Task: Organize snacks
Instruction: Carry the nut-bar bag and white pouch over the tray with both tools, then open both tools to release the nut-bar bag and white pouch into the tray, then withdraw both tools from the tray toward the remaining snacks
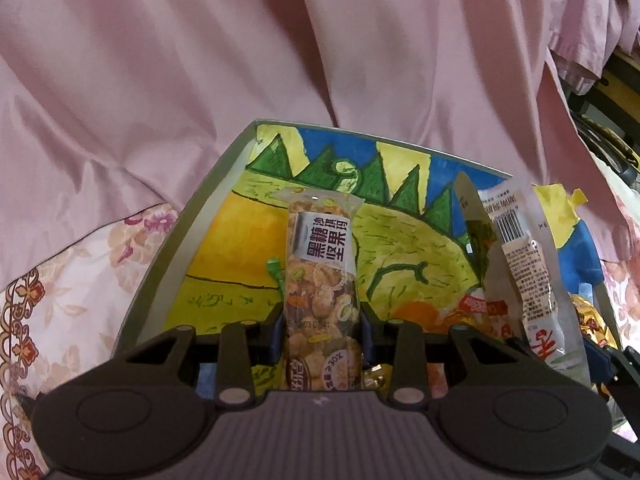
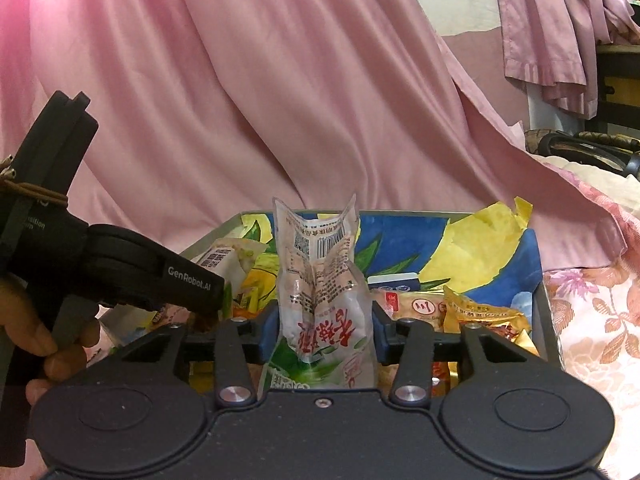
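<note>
My left gripper [image 1: 322, 328] is shut on a clear nut-bar packet [image 1: 320, 272] with a grey label, held upright over the colourful painted box [image 1: 216, 184]. My right gripper [image 2: 324, 328] is shut on a clear white pouch [image 2: 324, 288] with red lettering and a barcode, held upright over the same box [image 2: 538, 264]. That pouch also shows in the left wrist view [image 1: 520, 256] at the right. The left gripper's body [image 2: 120, 272] shows at the left of the right wrist view, over the box's left side.
Inside the box lie several snacks: gold packets [image 2: 480, 312], a beige packet [image 2: 416, 304] and yellow ones [image 2: 252, 292]. The box sits on a floral bedspread [image 2: 600, 320] with pink cloth [image 2: 240, 100] draped behind. Dark furniture [image 2: 616, 80] stands at the far right.
</note>
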`<state>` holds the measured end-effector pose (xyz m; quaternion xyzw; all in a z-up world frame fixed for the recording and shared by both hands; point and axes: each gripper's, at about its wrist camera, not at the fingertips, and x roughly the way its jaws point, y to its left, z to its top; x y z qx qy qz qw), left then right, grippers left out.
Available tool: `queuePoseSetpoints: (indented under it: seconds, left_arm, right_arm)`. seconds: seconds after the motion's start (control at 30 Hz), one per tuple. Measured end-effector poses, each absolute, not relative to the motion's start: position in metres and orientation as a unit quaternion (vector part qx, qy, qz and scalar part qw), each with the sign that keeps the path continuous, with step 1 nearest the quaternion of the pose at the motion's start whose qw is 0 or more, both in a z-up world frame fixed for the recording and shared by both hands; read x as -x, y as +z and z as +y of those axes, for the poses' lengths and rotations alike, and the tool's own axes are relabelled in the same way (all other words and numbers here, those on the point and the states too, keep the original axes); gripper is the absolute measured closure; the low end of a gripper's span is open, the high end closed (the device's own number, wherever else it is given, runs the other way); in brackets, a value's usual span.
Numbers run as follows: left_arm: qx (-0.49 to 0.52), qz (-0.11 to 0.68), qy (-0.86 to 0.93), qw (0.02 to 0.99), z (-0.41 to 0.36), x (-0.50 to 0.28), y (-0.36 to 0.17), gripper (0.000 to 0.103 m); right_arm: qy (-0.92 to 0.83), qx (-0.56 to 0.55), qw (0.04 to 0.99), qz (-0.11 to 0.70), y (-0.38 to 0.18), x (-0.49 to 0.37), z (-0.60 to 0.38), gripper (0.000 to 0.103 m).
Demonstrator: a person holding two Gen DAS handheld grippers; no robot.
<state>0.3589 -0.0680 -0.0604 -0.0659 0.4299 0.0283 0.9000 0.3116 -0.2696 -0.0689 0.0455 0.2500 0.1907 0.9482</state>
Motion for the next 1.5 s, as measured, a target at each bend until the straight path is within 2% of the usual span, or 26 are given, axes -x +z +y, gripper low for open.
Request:
queuePoseSetpoints:
  seconds: [0.13, 0.33, 0.4, 0.5, 0.57, 0.7, 0.93, 1.2, 1.5]
  left_arm:
    - [0.085, 0.428, 0.035, 0.899, -0.065, -0.358, -0.058, 0.061]
    - [0.089, 0.412, 0.038, 0.906, -0.065, -0.348, -0.050, 0.042]
    - [0.096, 0.403, 0.042, 0.909, -0.064, -0.342, -0.045, 0.031]
    - [0.105, 0.384, 0.050, 0.916, -0.062, -0.332, -0.037, 0.020]
    - [0.110, 0.370, 0.054, 0.921, -0.060, -0.323, -0.028, 0.015]
    - [0.110, 0.339, 0.064, 0.932, -0.058, -0.300, -0.009, 0.007]
    - [0.111, 0.273, 0.070, 0.953, -0.056, -0.245, 0.022, 0.001]
    - [0.109, 0.226, 0.072, 0.965, -0.053, -0.176, 0.037, 0.001]
    - [0.111, 0.227, 0.073, 0.965, -0.045, -0.116, 0.024, 0.001]
  right_arm:
    - [0.190, -0.043, 0.950, 0.243, -0.067, -0.311, -0.269, 0.046]
    - [0.187, -0.035, 0.952, 0.238, -0.064, -0.305, -0.269, 0.035]
    - [0.185, -0.035, 0.954, 0.235, -0.061, -0.303, -0.270, 0.031]
    - [0.179, -0.032, 0.958, 0.224, -0.055, -0.297, -0.272, 0.024]
    - [0.173, -0.032, 0.961, 0.213, -0.050, -0.291, -0.275, 0.018]
    - [0.161, -0.037, 0.967, 0.194, -0.040, -0.280, -0.282, 0.013]
    - [0.131, -0.065, 0.978, 0.149, -0.015, -0.243, -0.298, 0.001]
    - [0.107, -0.077, 0.984, 0.116, 0.010, -0.180, -0.314, 0.001]
    - [0.090, -0.060, 0.986, 0.129, 0.011, -0.106, -0.321, 0.001]
